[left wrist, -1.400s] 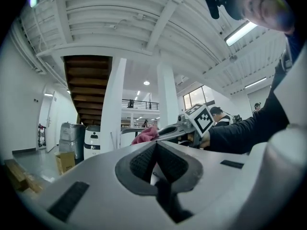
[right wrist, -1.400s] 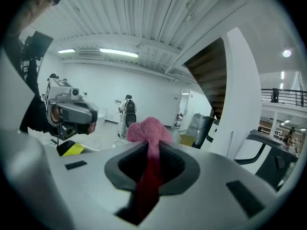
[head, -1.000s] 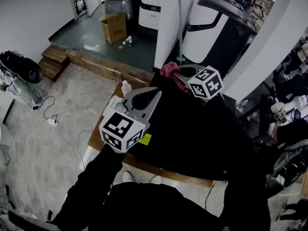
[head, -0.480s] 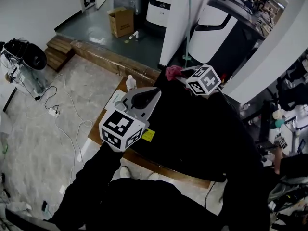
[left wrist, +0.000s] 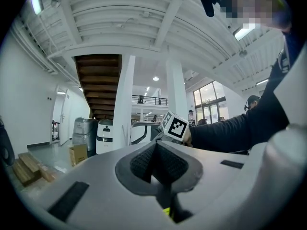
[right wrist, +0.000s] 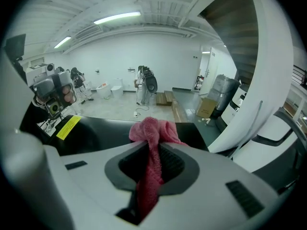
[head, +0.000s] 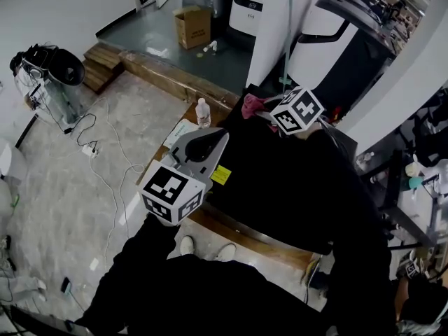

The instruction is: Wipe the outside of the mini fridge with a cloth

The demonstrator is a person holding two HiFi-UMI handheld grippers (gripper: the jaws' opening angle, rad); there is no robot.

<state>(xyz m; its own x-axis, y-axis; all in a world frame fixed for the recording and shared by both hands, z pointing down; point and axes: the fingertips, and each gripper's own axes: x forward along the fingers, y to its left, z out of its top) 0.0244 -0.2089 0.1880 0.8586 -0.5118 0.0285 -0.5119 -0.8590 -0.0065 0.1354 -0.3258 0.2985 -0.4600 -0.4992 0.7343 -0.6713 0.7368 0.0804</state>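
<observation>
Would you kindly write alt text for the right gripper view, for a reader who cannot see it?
The right tongs are shut on a pink cloth over the black mini fridge, whose top bears a yellow sticker; a white hall lies beyond.

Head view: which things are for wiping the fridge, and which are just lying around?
For the job:
- pink cloth, pinched in the right gripper
- black mini fridge
- left gripper, shut and empty

Just lying about:
- water bottle beside the fridge
- cardboard box on the floor
- cables on the floor
</observation>
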